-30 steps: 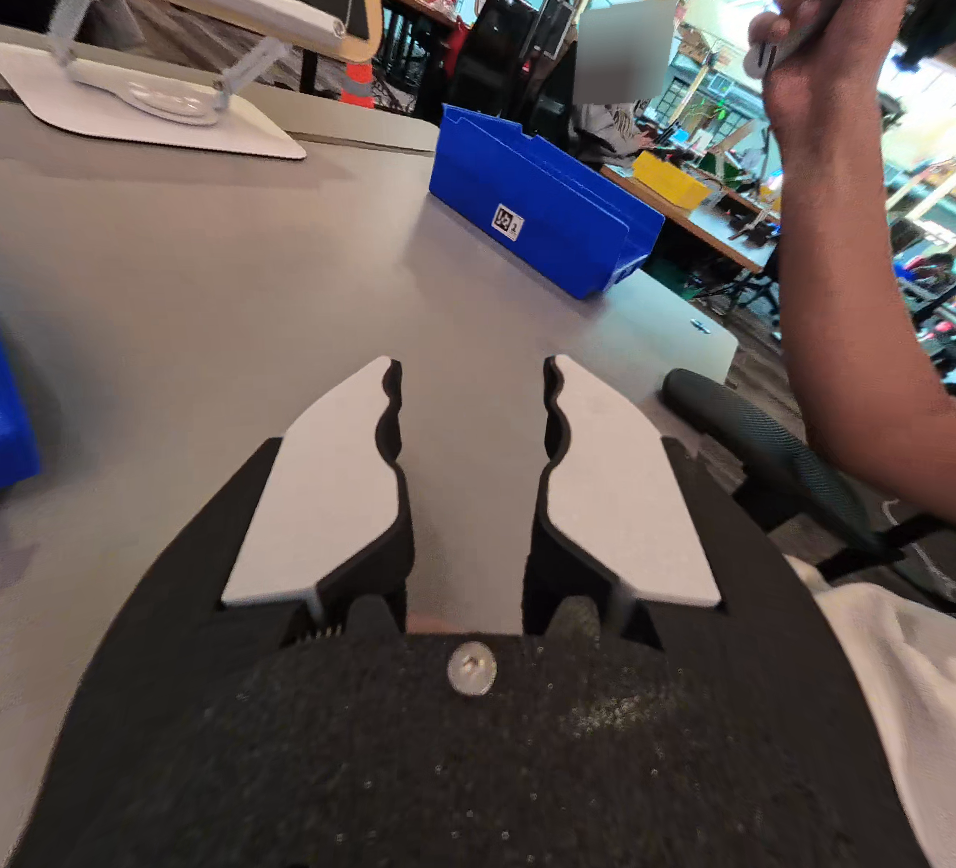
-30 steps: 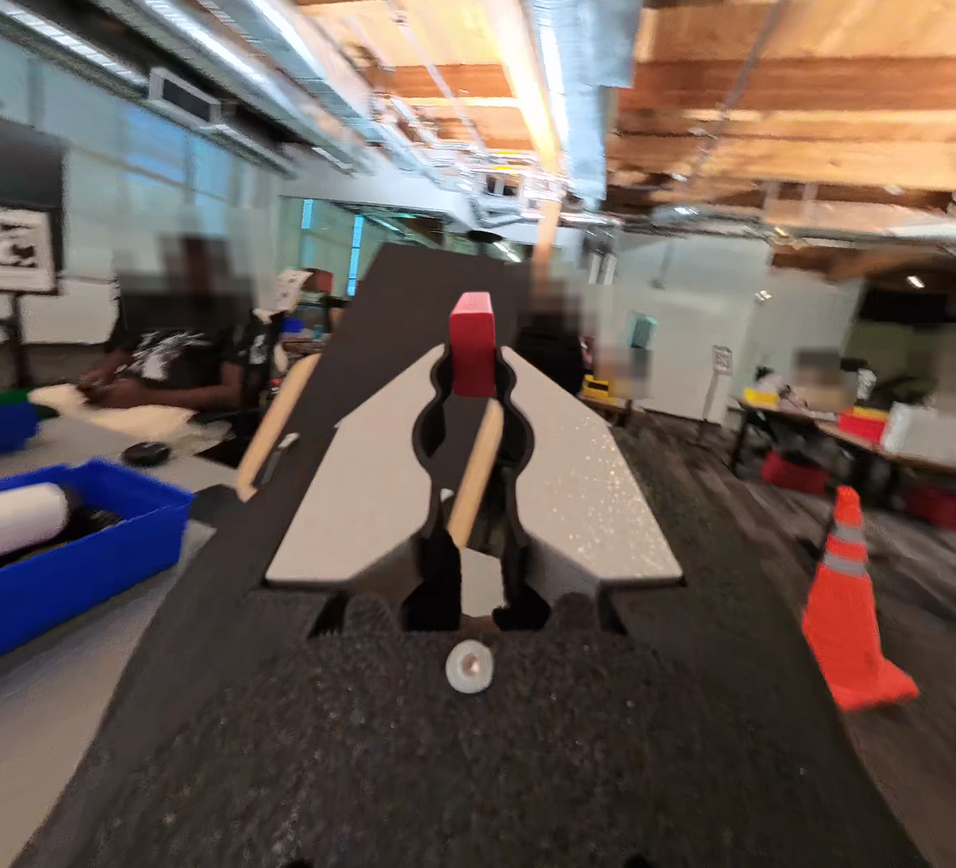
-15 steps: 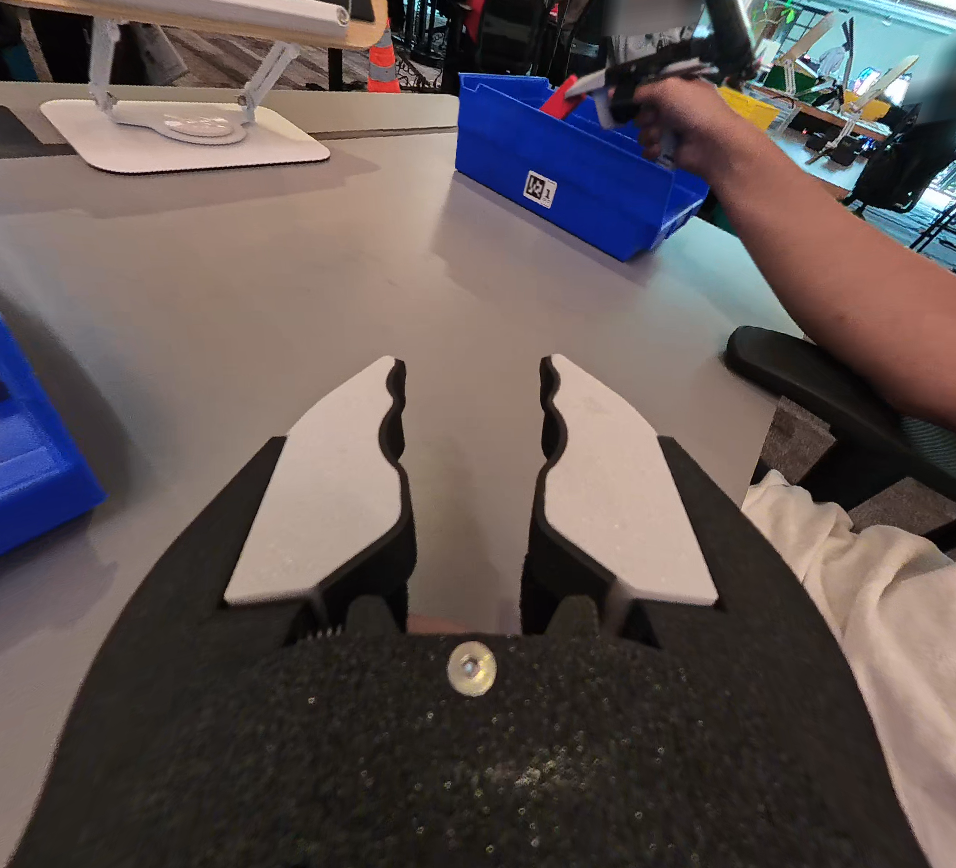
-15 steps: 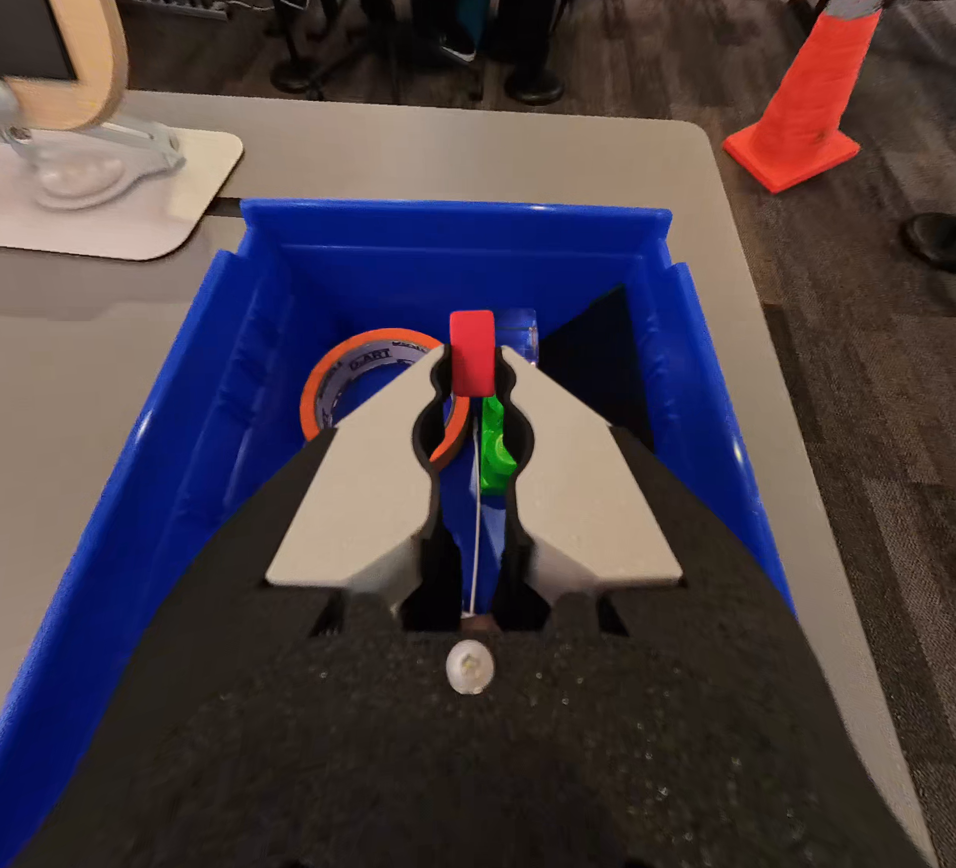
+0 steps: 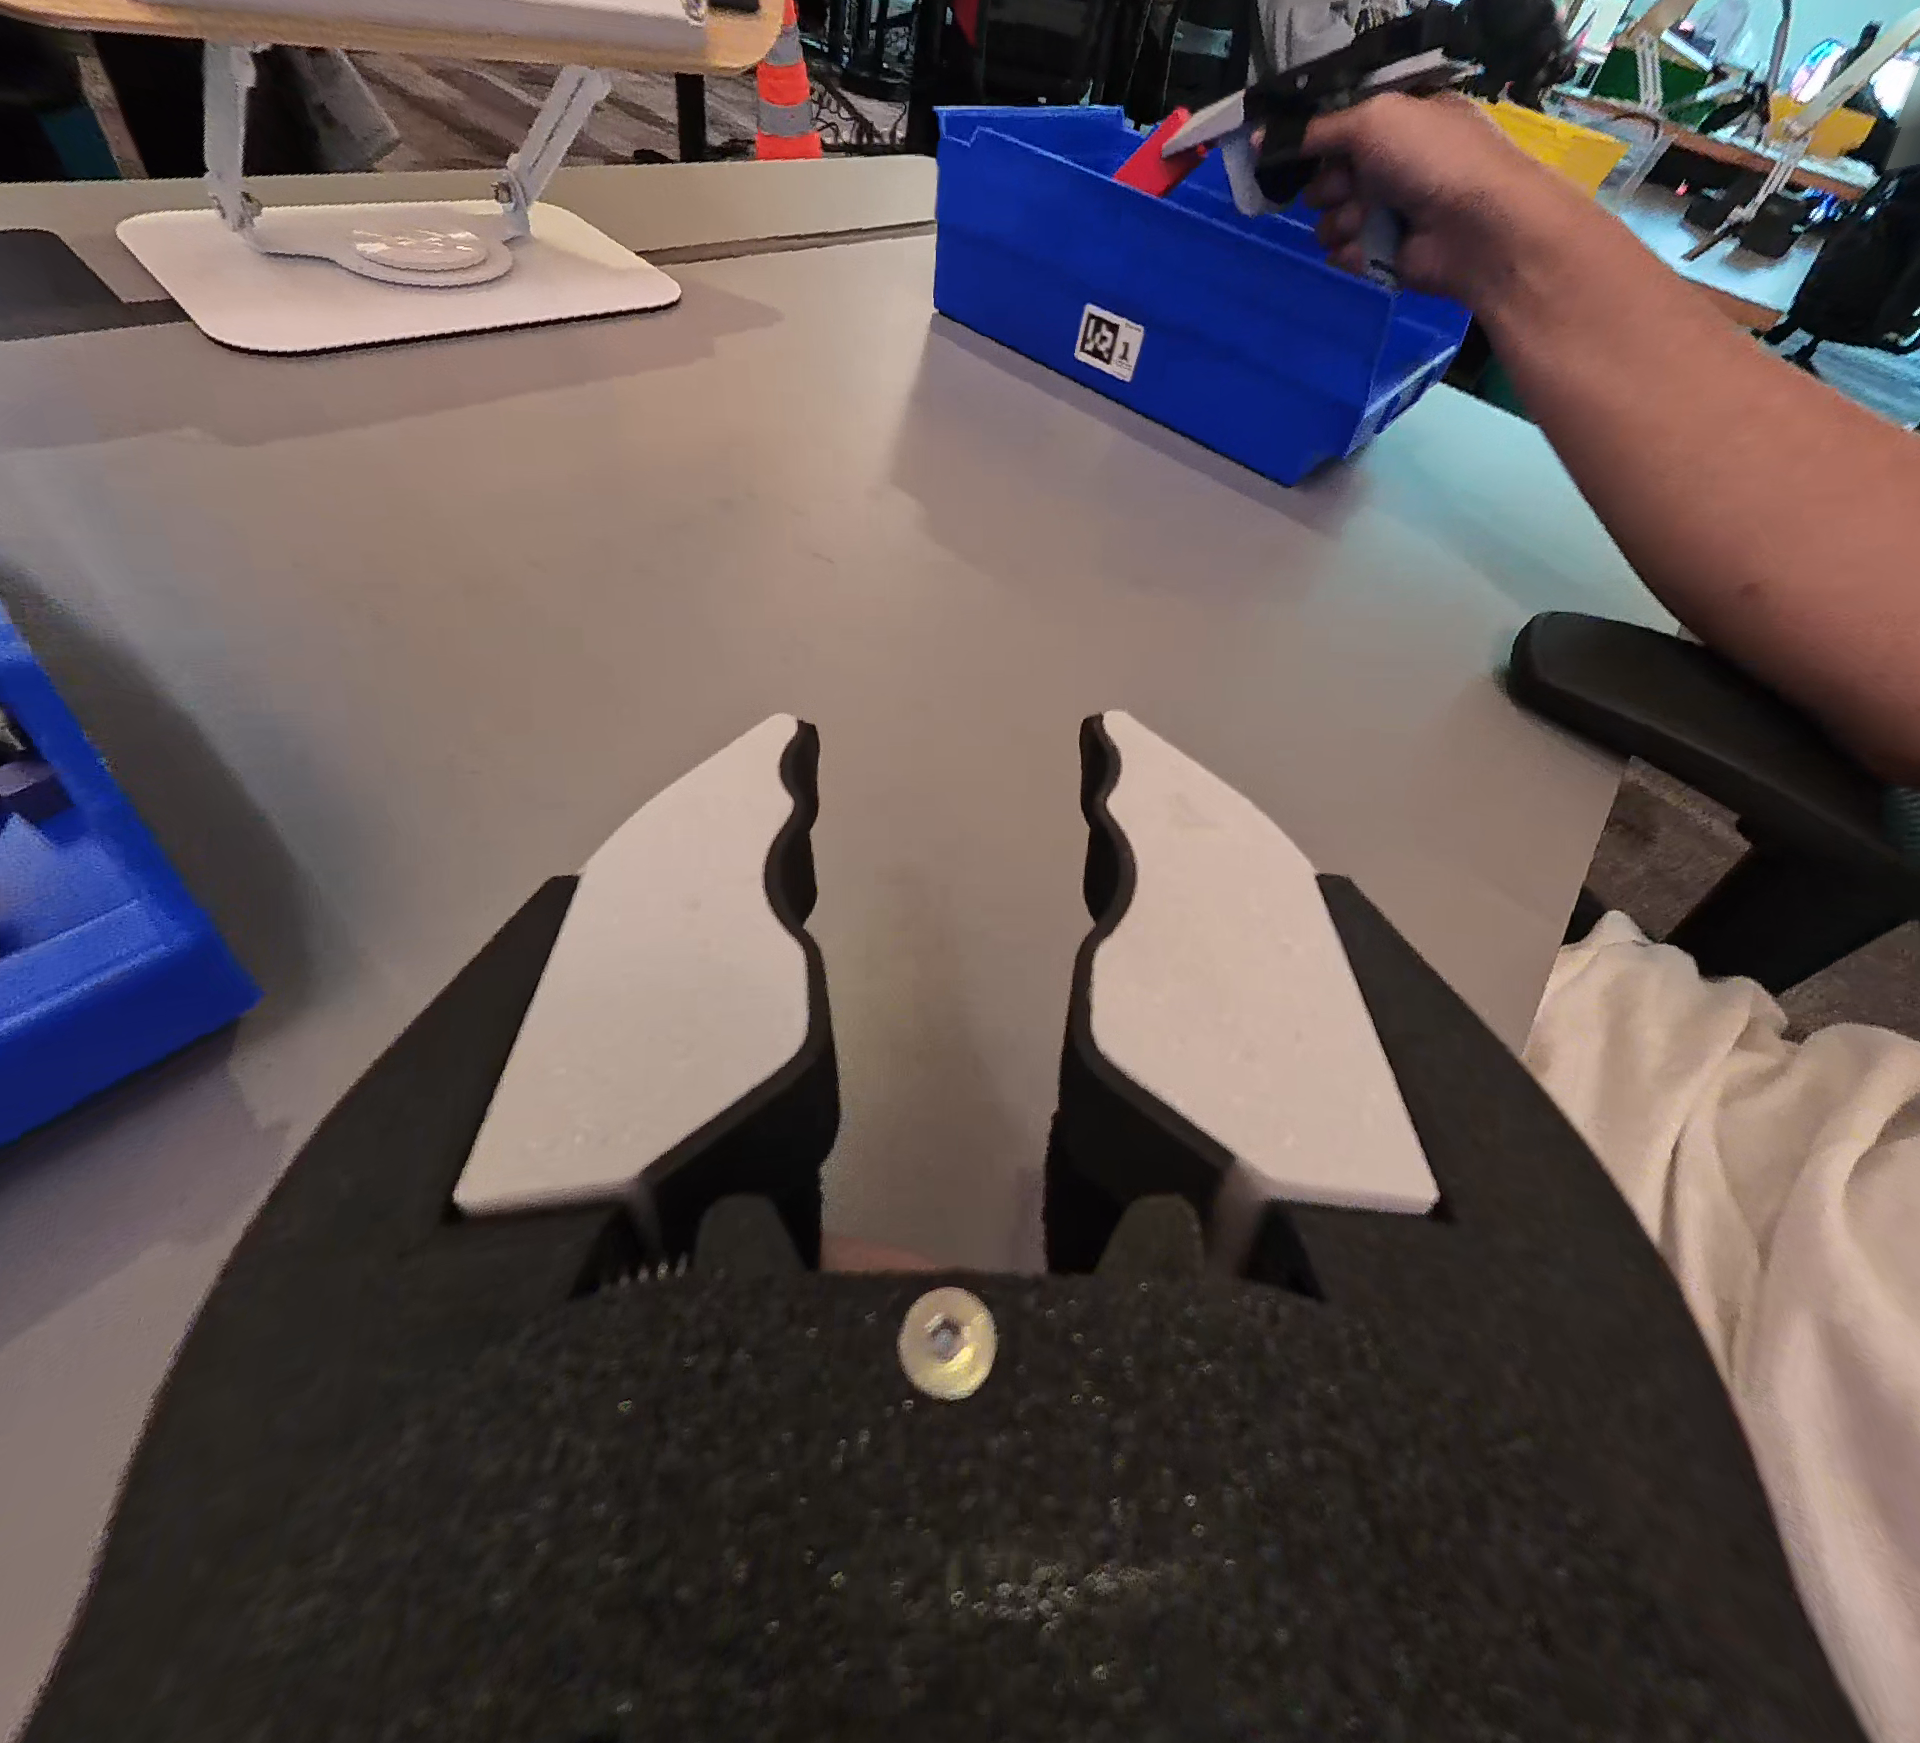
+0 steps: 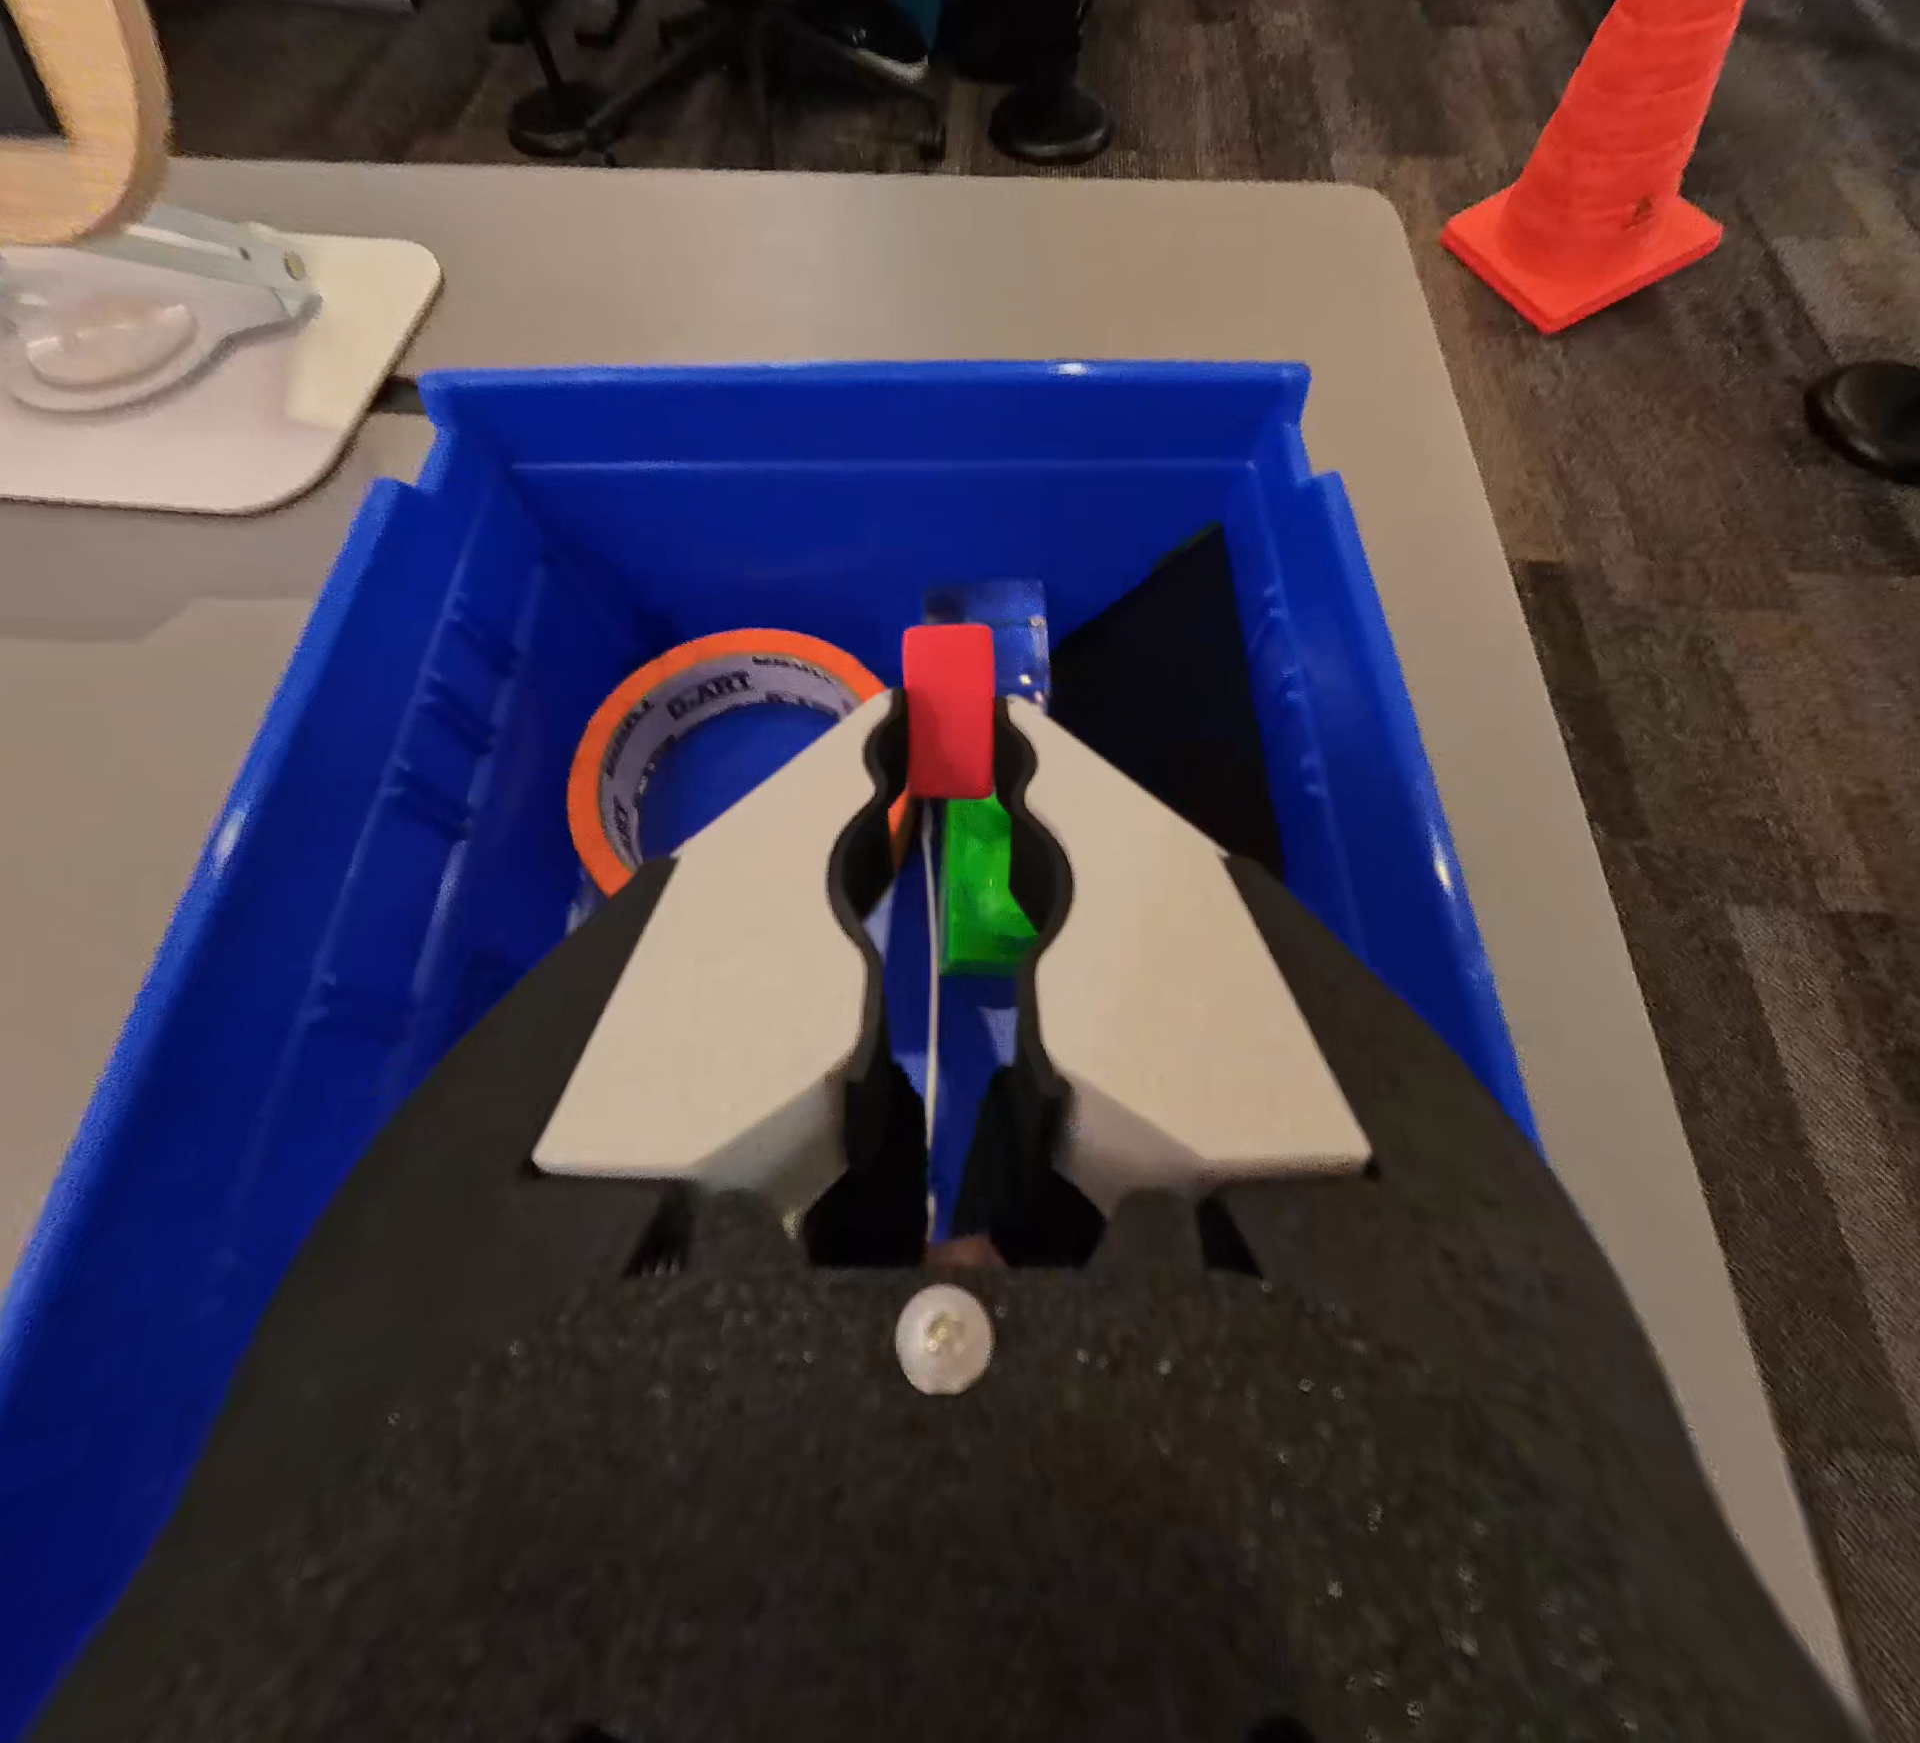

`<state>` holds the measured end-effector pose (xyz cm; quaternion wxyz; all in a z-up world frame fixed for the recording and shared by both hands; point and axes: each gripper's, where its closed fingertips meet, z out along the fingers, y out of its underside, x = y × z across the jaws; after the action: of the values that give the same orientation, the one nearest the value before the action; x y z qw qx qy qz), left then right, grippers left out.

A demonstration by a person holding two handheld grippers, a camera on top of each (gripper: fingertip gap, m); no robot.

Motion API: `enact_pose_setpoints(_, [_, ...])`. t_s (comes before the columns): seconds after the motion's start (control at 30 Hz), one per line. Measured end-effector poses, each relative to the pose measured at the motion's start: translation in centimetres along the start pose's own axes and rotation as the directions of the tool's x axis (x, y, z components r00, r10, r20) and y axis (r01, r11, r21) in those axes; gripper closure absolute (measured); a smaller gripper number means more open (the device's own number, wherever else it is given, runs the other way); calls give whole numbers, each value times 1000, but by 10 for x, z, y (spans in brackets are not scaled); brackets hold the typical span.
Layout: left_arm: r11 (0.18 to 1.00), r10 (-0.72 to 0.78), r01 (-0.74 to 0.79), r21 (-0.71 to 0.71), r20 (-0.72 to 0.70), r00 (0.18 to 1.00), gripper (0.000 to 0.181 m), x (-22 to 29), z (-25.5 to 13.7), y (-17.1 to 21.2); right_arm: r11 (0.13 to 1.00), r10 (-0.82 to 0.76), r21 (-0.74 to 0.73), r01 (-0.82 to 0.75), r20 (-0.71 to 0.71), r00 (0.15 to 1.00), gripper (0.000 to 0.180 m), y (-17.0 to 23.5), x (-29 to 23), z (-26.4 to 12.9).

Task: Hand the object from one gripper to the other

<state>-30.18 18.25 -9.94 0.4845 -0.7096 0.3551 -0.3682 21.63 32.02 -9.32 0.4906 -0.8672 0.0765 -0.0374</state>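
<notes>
Above the blue bin [image 6: 499, 706] (white label), right claw [image 6: 948, 717] grips red block [image 6: 945, 706]; left claw [image 5: 948, 737] gapes.

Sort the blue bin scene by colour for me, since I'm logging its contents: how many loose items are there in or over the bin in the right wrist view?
Red: 1, the block clamped in the right gripper
Orange: 1, the tape roll
Green: 1, the piece
Clear: 1, a small item, kind unclear
Black: 1, a dark shape, kind unclear
Total: 5, with the blue bin not counted

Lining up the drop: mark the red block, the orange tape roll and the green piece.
Small red block [image 6: 945, 706]: right wrist view, its top face.
Orange tape roll [image 6: 623, 758]: right wrist view, left rim.
Bright green plastic piece [image 6: 977, 893]: right wrist view, its middle.
</notes>
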Motion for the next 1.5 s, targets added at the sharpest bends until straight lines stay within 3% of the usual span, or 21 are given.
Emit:
enact_pose_setpoints(0.33, [995,-95,96,31,-17,995,134,-8,-5,-4,952,0,-305,-1,-5,1000,164,54,16,-4])
enact_pose_setpoints(0.57, [999,-50,50,10,-10,999,134,-4,-2,-1,931,-46,-365,17,-72,996,160,67,24,-2])
enact_pose_setpoints(0.8, [1000,-29,29,1,-12,1000,134,-1,0,0,936,85,-345,-67,37,996,149,63,12,-6])
enact_pose_setpoints(1.0, [1000,-32,32,2,-9,999,134,-2,-1,0,963,136,-250,-96,148,980,146,41,3,-18])
enact_pose_setpoints(1.13, [1000,-25,25,-5,-7,1000,134,-2,0,1,989,134,-95,-110,299,945,146,3,-20,-37])
enact_pose_setpoints(1.37, [1000,-22,22,-8,9,1000,134,-4,0,2,929,-35,340,-149,480,877,145,-107,-87,-137])
enact_pose_setpoints(1.5, [1000,-18,19,-14,25,1000,134,-6,-1,3,834,-62,462,-302,622,780,146,-130,-163,-188])
